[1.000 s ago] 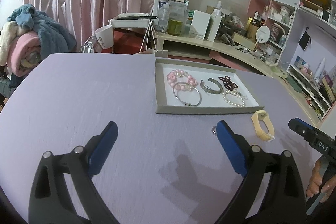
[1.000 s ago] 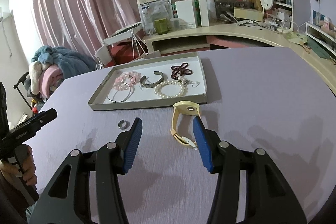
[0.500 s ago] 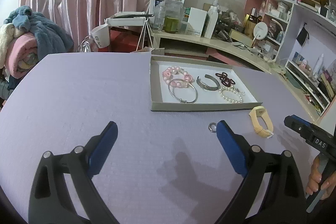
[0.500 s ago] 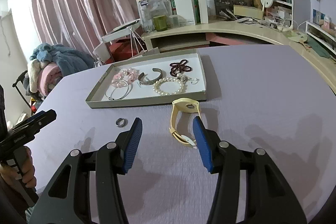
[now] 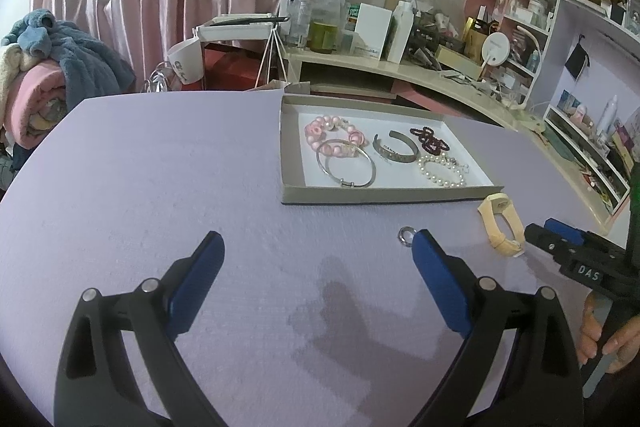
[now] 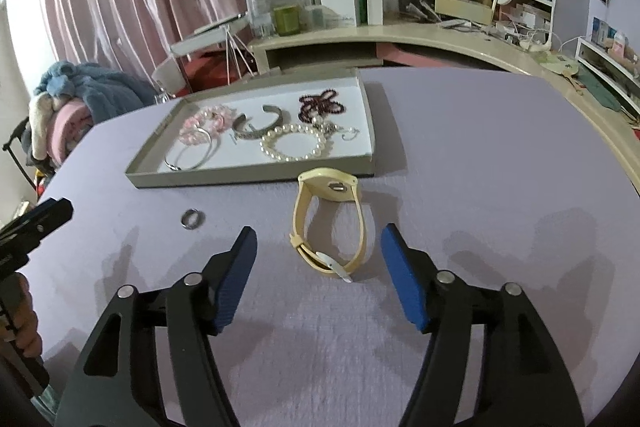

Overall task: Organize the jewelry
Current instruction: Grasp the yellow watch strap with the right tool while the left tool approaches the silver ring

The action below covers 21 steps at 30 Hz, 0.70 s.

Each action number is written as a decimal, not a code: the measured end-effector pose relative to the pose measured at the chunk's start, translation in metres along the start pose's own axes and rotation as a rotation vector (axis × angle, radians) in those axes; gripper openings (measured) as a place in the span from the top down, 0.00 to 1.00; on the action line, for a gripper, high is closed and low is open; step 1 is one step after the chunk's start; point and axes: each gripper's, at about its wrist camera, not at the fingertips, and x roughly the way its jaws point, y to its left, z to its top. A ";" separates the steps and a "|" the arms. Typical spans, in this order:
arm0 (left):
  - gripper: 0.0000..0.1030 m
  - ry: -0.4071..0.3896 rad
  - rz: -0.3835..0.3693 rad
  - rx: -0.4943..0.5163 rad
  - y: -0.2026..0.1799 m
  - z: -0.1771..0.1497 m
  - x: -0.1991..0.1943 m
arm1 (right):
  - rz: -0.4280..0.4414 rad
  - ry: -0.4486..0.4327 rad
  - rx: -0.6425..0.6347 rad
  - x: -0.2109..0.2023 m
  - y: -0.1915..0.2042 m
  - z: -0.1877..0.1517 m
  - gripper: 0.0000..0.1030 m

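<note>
Right wrist view, left to right: a small metal ring (image 6: 192, 218) lies at left centre on the counter (image 6: 500, 155); the cream watch (image 6: 329, 223), light with a soft, springy strap, lies at centre just below the tray (image 6: 256, 177), best pinched across its strap loop. The right gripper (image 6: 318, 251) angles downward, its fingers having just spread, straddling the watch without touching. The left gripper (image 5: 316, 247) hovers, fingers spread and empty.
</note>
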 end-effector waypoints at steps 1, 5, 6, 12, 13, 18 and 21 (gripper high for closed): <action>0.08 0.002 -0.001 0.000 0.000 0.000 0.001 | -0.002 0.005 -0.004 0.002 0.001 0.000 0.35; 0.08 0.008 0.000 0.000 0.002 -0.001 0.003 | -0.009 0.022 -0.015 0.008 0.004 0.001 0.33; 0.08 0.010 0.000 -0.001 0.002 -0.002 0.004 | -0.011 0.025 -0.018 0.010 0.005 0.002 0.32; 0.08 0.021 0.000 -0.006 0.005 -0.004 0.008 | -0.033 0.041 -0.031 0.017 0.007 0.005 0.29; 0.08 0.022 -0.001 -0.006 0.006 -0.004 0.009 | -0.038 0.044 -0.034 0.018 0.008 0.005 0.29; 0.08 0.029 -0.001 -0.006 0.007 -0.005 0.012 | -0.068 0.056 -0.043 0.027 0.009 0.010 0.29; 0.08 0.030 -0.001 -0.007 0.008 -0.006 0.013 | -0.085 0.068 -0.042 0.033 0.010 0.014 0.29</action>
